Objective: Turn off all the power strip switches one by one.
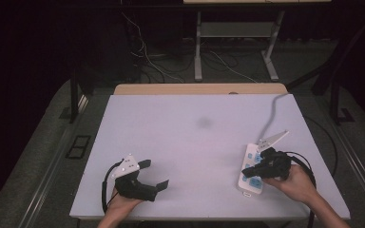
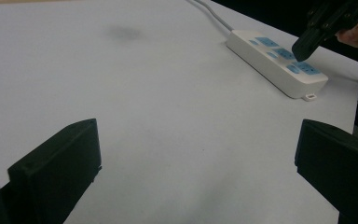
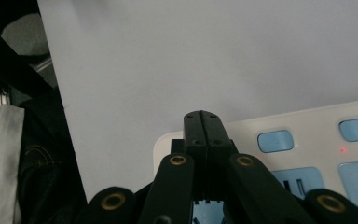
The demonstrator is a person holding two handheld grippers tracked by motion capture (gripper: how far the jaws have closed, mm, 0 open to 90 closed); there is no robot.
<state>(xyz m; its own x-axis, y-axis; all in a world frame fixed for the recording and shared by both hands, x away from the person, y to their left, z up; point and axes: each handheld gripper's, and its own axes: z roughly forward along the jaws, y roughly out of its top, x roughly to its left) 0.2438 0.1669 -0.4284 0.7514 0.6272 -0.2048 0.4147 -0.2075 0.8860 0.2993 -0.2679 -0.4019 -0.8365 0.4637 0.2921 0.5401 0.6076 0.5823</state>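
Note:
A white power strip (image 1: pixel 248 185) with blue sockets lies near the table's right front corner, and its grey cable (image 1: pixel 272 114) runs off the back edge. My right gripper (image 1: pixel 248 171) is shut with nothing between its jaws, and its tip hangs just over the strip. In the right gripper view the joined jaw tips (image 3: pixel 202 125) sit above the strip (image 3: pixel 307 140), beside a blue button and a small red light (image 3: pixel 342 150). My left gripper (image 1: pixel 154 174) stands open at the front left, its jaws wide apart over bare table (image 2: pixel 198 154). It looks toward the strip (image 2: pixel 275 60).
The white table (image 1: pixel 195 142) carries a faint dark smudge (image 1: pixel 203 122) near its middle. A wooden strip (image 1: pixel 199 89) borders the far edge. Beyond it are desk legs and loose cables on the floor (image 1: pixel 171 57). The right front table edge lies close to the strip.

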